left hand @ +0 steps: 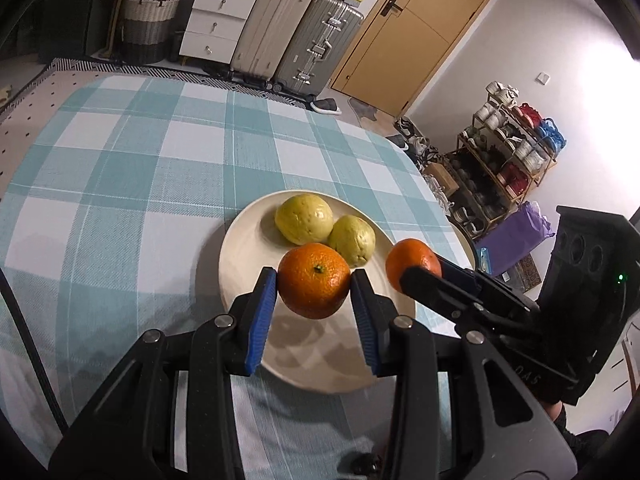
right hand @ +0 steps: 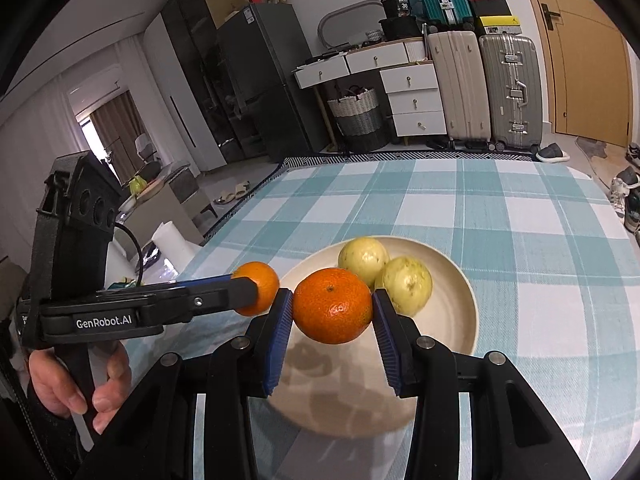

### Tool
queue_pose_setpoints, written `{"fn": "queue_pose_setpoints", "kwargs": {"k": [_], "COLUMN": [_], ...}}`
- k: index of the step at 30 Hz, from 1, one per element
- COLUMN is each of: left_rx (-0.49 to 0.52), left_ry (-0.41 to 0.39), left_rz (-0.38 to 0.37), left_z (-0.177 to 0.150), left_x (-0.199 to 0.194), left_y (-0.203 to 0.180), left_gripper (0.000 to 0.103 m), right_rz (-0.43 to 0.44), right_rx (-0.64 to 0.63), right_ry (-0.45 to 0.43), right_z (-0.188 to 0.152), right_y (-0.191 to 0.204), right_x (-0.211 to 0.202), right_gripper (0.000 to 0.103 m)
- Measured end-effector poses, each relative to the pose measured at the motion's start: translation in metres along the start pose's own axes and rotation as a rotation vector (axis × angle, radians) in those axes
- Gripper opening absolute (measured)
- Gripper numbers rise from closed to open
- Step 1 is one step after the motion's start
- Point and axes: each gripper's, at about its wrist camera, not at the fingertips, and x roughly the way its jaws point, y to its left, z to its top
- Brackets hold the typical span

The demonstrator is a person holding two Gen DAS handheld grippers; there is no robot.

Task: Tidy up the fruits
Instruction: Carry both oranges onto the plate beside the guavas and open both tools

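Plate (left hand: 240, 248) holds two guavas (left hand: 304, 218) (touching); left gripper (left hand: 314, 288) and right gripper (right hand: 332, 312) each clamped on an orange (left hand: 314, 280) above it.

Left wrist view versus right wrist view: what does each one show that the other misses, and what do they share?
Only the left wrist view shows the shoe rack and purple bag. Only the right wrist view shows the fridge and the person's hand on the left claw. Both show the plate with two green fruits, an orange in the left claw, another orange in the right claw, the checked tablecloth, suitcases and door.
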Motion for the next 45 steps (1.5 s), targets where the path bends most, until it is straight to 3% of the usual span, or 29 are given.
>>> {"fn": "queue_pose_setpoints", "kwargs": {"k": [5, 9, 16, 34, 39, 40, 45], "left_rx": [-0.008, -0.015, -0.033, -0.025, -0.046, -0.041, -0.024], "left_ry": [0.014, 0.017, 0.037, 0.085, 0.069, 0.069, 0.051], "left_rz": [0.023, 0.032, 0.015, 0.021, 0.028, 0.033, 0.038], "left_z": [0.01, 0.015, 0.019, 0.025, 0.027, 0.027, 0.027], "left_x": [0.017, 0.025, 0.038, 0.067, 0.068, 0.068, 0.055], "left_y": [0.01, 0.019, 0.032, 0.037, 0.035, 0.034, 0.027], "left_gripper": [0.035, 0.035, 0.035, 0.035, 0.038, 0.038, 0.038], "right_rz": [0.011, -0.037, -0.035, -0.075, -0.079, -0.073, -0.091], "right_rx": [-0.016, -0.049, -0.068, -0.103, -0.094, -0.093, -0.075], "right_ry": [-0.017, 0.006, 0.056, 0.113, 0.107, 0.098, 0.037], "right_z": [0.009, 0.01, 0.005, 0.0, 0.0, 0.0, 0.0], "right_y": [0.001, 0.003, 0.002, 0.003, 0.001, 0.002, 0.003], "right_x": [0.015, 0.032, 0.052, 0.078, 0.079, 0.076, 0.056], "right_gripper": [0.041, 0.041, 0.041, 0.041, 0.044, 0.049, 0.049]}}
